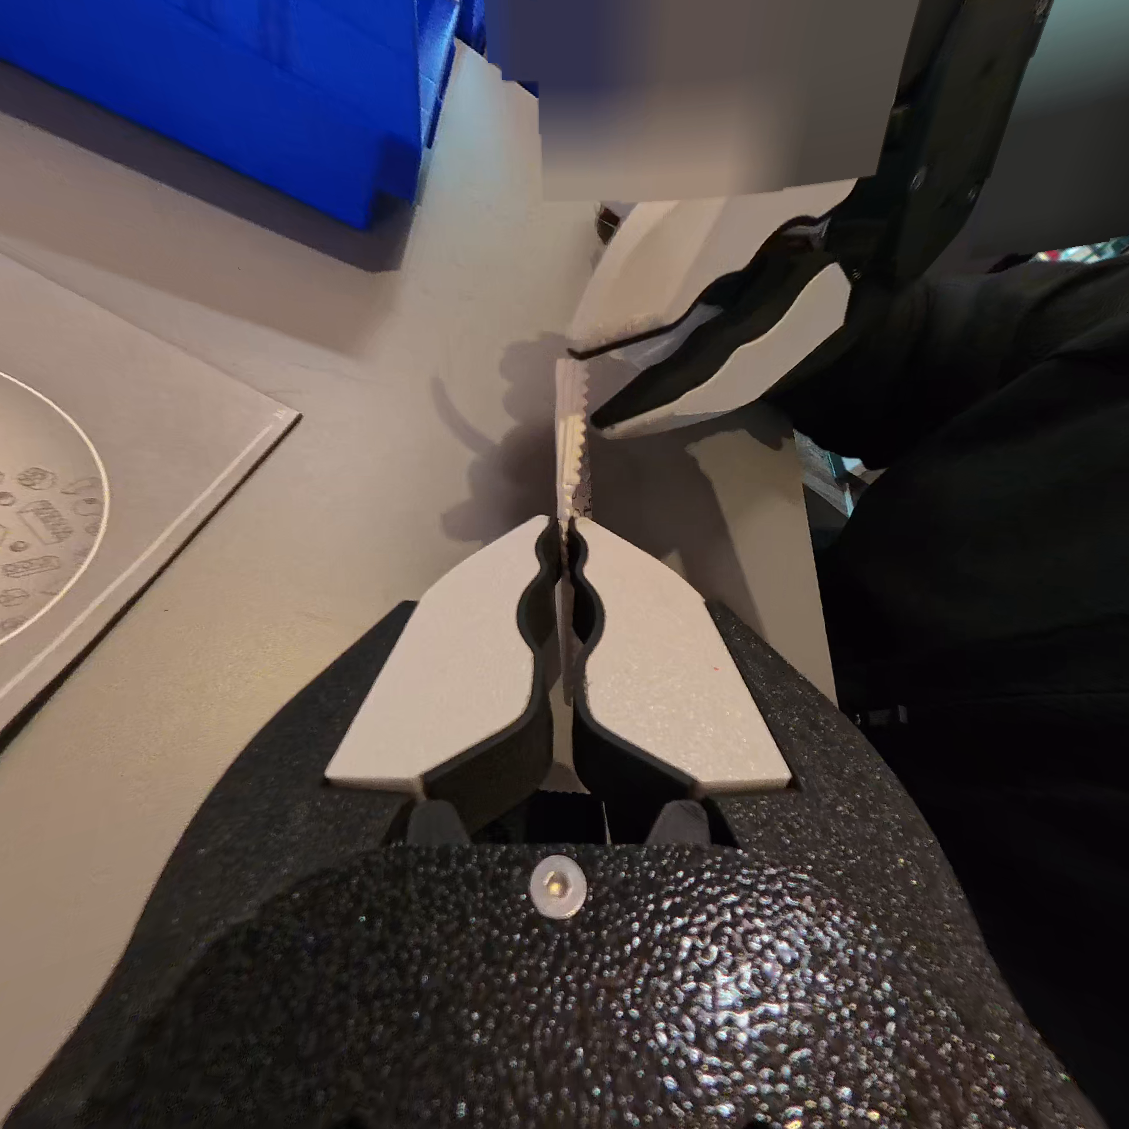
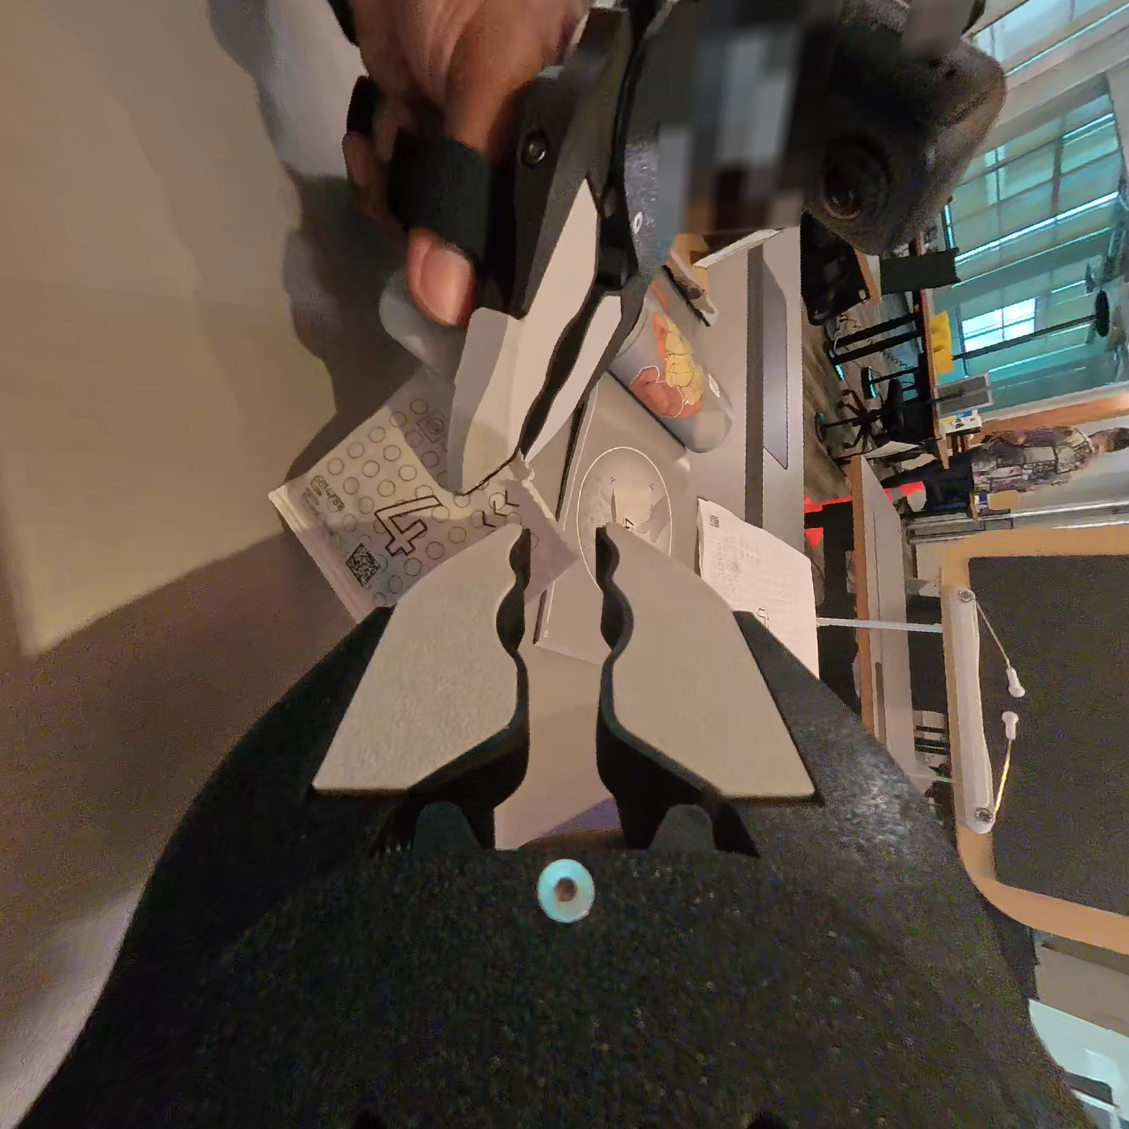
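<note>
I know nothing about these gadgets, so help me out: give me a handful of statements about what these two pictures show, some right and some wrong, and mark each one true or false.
1. The left gripper is clamped shut on the white paper bag. True.
2. The right gripper has its fingers squeezed tightly together. False: its fingers stand apart with a clear gap between them.
3. A blue bin sits at the far edge of the grey table. True.
4. The bag is plain, with nothing printed on it. False: it bears printed circles and other markings.
5. A bare hand holds the left gripper's handle. True.
</note>
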Demonstrator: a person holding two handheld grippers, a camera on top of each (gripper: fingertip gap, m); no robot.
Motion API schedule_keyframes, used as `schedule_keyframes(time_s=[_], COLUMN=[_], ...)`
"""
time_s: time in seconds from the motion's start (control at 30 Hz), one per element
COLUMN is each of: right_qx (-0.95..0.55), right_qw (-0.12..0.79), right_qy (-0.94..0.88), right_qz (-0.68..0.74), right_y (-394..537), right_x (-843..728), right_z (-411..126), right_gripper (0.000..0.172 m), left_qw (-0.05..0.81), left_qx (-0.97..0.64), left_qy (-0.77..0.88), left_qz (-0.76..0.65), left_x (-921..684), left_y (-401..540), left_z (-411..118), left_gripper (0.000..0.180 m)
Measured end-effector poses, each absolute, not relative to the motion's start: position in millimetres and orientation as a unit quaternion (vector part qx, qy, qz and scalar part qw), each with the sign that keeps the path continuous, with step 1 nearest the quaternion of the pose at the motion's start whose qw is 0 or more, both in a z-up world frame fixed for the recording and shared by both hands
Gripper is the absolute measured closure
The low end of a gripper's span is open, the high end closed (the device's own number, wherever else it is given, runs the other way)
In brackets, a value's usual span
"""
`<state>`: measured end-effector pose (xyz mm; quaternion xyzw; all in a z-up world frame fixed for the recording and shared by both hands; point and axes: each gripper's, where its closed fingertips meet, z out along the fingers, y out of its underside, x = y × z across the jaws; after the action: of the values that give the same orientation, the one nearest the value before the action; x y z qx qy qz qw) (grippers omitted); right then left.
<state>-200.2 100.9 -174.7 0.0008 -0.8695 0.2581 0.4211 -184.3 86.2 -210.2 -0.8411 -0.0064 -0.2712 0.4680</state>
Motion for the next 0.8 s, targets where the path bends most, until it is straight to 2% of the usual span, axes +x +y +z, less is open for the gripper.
schedule_keyframes(time_s=[0.47,0.63,0.8], right_qx=[0.067,0.047,-0.009], right_qw=[0.31,0.274,0.24], right_qy=[-0.939,-0.952,-0.958], right_qz=[0.135,0.129,0.158], right_y=[91,90,94], right_x=[-193,-194,-194], right_z=[-206,-212,-215], right_gripper=[0.156,0.168,0.171], left_qw=[0.428,0.42,0.436], left_qx=[-0.87,-0.878,-0.876], left_qy=[0.039,0.053,0.072], left_qz=[-0.241,-0.222,-0.195], left_x=[-174,-177,-181], left_y=[82,81,85], left_z=[-224,-230,-232], left_gripper=[0.179,0.179,0.176])
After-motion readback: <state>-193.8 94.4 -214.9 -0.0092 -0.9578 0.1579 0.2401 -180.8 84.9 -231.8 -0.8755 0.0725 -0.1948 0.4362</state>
